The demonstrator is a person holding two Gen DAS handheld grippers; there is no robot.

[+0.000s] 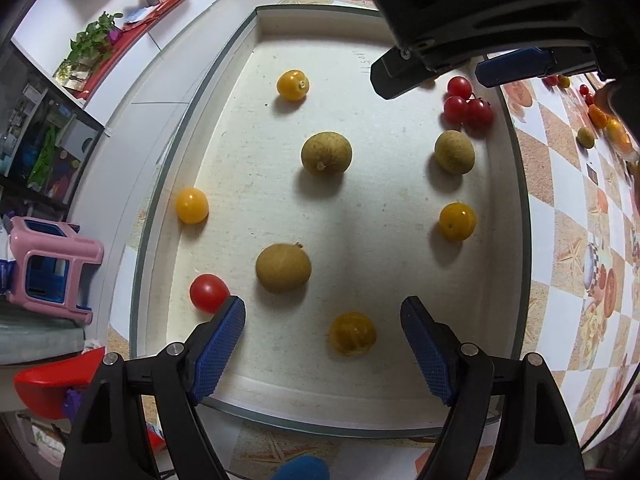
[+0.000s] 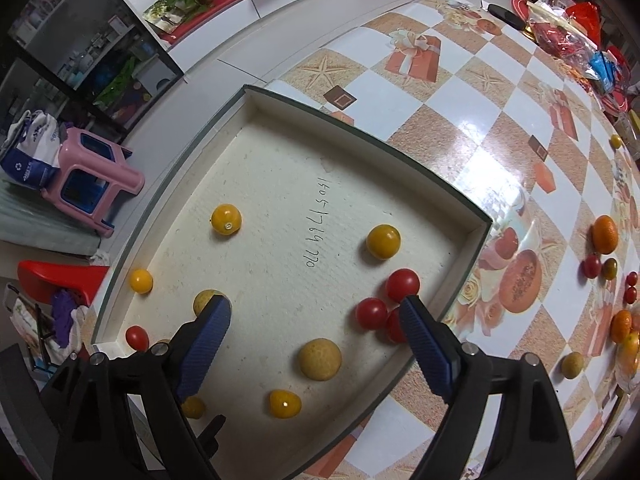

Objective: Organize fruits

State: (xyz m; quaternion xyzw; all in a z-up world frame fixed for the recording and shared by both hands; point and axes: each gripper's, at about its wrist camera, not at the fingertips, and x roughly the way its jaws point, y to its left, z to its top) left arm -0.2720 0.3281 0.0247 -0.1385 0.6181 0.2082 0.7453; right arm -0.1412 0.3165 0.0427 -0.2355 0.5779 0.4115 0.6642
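A shallow white box on the table holds several fruits: yellow tomatoes, tan longans, a red tomato and a cluster of red cherry tomatoes. My left gripper is open and empty above the box's near end, with a yellow tomato between its fingers. My right gripper is open and empty over the box, above a longan; it also shows in the left wrist view at the box's far right.
More fruit lies loose on the checkered tablecloth right of the box: oranges, red tomatoes and a longan. A pink stool and a red chair stand on the floor to the left. Bags clutter the table's far right.
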